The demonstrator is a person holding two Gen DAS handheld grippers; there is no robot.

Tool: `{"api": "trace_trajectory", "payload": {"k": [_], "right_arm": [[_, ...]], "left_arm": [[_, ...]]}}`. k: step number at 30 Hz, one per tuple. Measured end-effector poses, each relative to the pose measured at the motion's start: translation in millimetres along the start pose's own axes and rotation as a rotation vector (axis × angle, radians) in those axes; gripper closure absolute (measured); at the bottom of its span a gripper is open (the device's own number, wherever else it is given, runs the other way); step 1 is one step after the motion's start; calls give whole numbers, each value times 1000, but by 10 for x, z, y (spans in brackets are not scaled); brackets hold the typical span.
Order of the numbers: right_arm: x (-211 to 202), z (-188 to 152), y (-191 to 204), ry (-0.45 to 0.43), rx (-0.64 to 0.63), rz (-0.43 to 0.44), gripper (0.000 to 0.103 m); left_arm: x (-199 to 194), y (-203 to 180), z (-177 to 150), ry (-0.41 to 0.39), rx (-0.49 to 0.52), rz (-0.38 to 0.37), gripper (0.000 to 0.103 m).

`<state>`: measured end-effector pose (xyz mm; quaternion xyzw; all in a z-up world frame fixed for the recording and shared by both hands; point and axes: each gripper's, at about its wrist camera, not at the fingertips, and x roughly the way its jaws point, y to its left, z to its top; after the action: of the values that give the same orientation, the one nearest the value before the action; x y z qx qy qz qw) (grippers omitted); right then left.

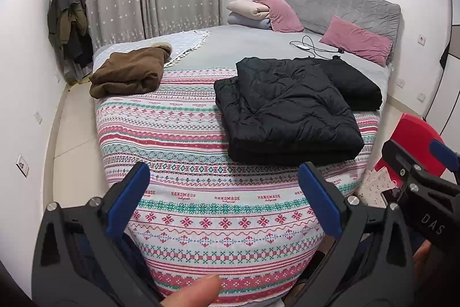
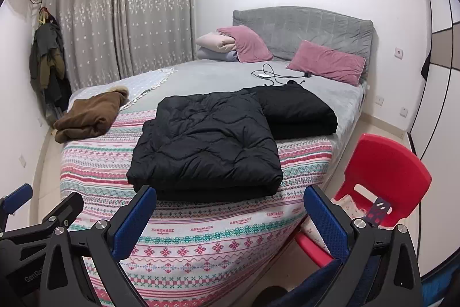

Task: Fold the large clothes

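Note:
A folded black quilted jacket (image 1: 287, 111) (image 2: 207, 146) lies on the patterned blanket (image 1: 187, 134) (image 2: 201, 235) near the foot of the bed. Behind it, partly under its far corner, lies a second folded black garment (image 1: 356, 85) (image 2: 302, 111). A crumpled brown coat (image 1: 129, 74) (image 2: 89, 117) sits at the bed's left edge. My left gripper (image 1: 224, 199) is open above the blanket, short of the jacket, holding nothing. My right gripper (image 2: 230, 220) is open too, just in front of the jacket's near edge. Each gripper shows at the side of the other's view.
A red plastic chair (image 2: 388, 171) (image 1: 411, 134) stands at the bed's right corner. Pink pillows (image 2: 327, 62), folded bedding and a charger cable (image 2: 270, 74) lie near the grey headboard. Coats hang on the left wall (image 1: 69, 19). A thumb (image 1: 195, 289) shows at the bottom.

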<state>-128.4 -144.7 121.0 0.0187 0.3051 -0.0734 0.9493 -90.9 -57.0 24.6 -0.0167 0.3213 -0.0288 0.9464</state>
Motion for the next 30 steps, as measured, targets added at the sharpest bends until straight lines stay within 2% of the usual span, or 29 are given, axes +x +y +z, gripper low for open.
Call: {"api": "trace_trajectory", "payload": {"k": [7, 18, 30], "right_arm": [[105, -36, 21, 20, -10, -10, 0], [213, -60, -29, 38, -4, -16, 0], [282, -83, -67, 53, 1, -24, 0]], "left_arm": [[92, 9, -22, 25, 4, 6, 1], [205, -6, -28, 61, -2, -27, 1], [233, -49, -29, 65, 2, -45, 1]]}}
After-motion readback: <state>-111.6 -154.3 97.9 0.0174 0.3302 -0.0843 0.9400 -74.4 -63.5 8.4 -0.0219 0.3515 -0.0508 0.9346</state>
